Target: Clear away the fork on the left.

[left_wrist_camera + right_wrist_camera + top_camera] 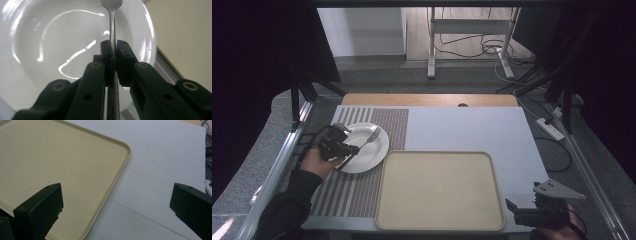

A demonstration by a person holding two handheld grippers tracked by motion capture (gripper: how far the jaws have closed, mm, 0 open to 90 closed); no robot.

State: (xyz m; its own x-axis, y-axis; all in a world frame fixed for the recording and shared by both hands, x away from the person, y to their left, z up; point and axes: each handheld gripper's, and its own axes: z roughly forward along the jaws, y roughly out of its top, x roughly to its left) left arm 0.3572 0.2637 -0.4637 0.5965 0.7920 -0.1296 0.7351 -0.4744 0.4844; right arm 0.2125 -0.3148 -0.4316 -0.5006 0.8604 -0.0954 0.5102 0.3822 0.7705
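Glossy white plate (pixel 50 50), polished metal fork (pixel 112 25)

Your widest free room is the bare grey tabletop (pixel 472 130) beyond and to the right of the beige tray (pixel 439 220). The tray's flat bed is bare too; only its low raised rim stands in the way of a sliding pass. At the left, the white plate (pixel 374 157) sits on the striped placemat (pixel 392 122), just beside the tray's corner, leaving you little room between them.
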